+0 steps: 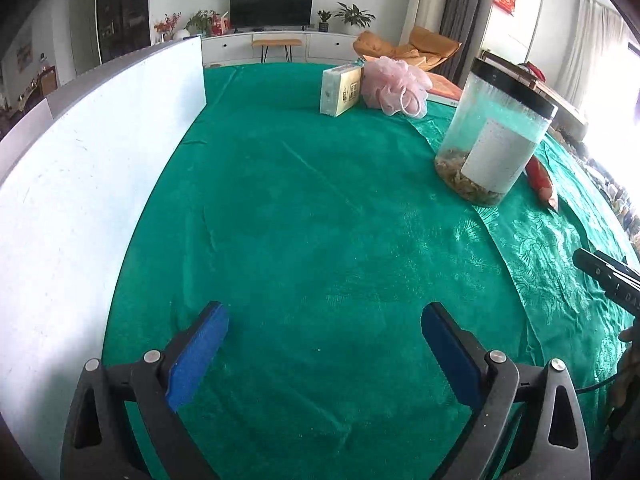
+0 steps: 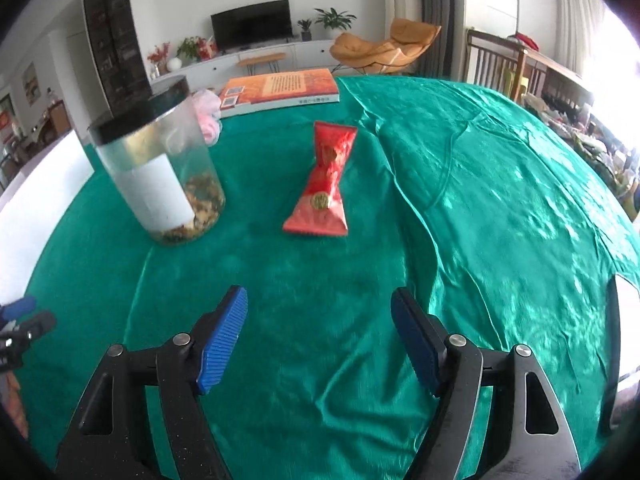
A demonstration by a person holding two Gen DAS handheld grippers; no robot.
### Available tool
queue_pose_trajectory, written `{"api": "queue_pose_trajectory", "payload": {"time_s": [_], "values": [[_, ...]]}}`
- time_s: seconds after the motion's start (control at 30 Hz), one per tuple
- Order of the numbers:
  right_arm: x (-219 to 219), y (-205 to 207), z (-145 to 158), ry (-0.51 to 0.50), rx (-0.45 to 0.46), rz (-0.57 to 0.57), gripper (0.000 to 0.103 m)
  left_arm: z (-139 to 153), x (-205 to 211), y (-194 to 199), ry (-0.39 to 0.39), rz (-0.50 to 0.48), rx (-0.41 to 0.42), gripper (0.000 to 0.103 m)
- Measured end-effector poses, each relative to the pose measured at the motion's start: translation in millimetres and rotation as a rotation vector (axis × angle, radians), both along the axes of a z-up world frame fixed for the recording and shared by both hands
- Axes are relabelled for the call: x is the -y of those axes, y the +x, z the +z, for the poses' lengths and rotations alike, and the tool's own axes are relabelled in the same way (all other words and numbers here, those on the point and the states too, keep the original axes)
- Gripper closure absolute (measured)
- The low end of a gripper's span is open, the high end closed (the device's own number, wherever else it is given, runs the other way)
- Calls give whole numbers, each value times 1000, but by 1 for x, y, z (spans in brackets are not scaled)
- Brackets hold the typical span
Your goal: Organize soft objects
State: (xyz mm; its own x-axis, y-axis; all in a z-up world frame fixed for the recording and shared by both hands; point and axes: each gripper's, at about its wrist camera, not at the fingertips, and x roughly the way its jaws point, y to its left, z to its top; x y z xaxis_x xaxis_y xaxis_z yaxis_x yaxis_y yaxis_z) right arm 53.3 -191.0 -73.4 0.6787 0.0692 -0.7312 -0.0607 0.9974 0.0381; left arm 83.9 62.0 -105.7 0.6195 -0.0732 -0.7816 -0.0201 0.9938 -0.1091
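A pink mesh bath puff (image 1: 394, 85) lies at the far side of the green cloth, touching a pale tissue pack (image 1: 340, 90) that stands on edge. In the right wrist view the puff (image 2: 208, 114) peeks out behind a jar. A red snack packet (image 2: 326, 178) lies flat ahead of my right gripper (image 2: 319, 334), which is open and empty. Only the packet's end (image 1: 542, 182) shows in the left wrist view, behind the jar. My left gripper (image 1: 324, 350) is open and empty over bare cloth.
A clear plastic jar with a black lid (image 1: 490, 136) (image 2: 160, 168) stands on the cloth. An orange book (image 2: 280, 90) lies at the far edge. A white board (image 1: 88, 152) stands along the left. The right gripper's side (image 1: 608, 280) shows at right.
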Motion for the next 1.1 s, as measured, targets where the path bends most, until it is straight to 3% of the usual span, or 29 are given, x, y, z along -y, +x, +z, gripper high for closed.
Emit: {"api": "queue_pose_trajectory", "payload": {"time_s": [0.23,0.5,0.63,0.77,0.9,1.0,1.1], "values": [[-2,1,-14,-2,-63,3,23,-5,14,7,98,-22,-39,0],[-6,1,-18,-22,-74,20,18,-4,13,9,92,-25,-44,0],[-7,-1,-18,-19,-74,21,18,7,9,31,85,-27,-78,0],[-7,0,-18,-20,-76,23,17,49,-4,70,5,42,1,0],[-8,-1,-18,-23,-77,25,17,97,-4,134,-72,-4,73,0],[-8,-1,-18,-23,-77,25,17,120,10,198,-73,-80,33,0],[-8,-1,-18,-22,-77,26,16,118,30,252,-24,-129,-62,6]]}}
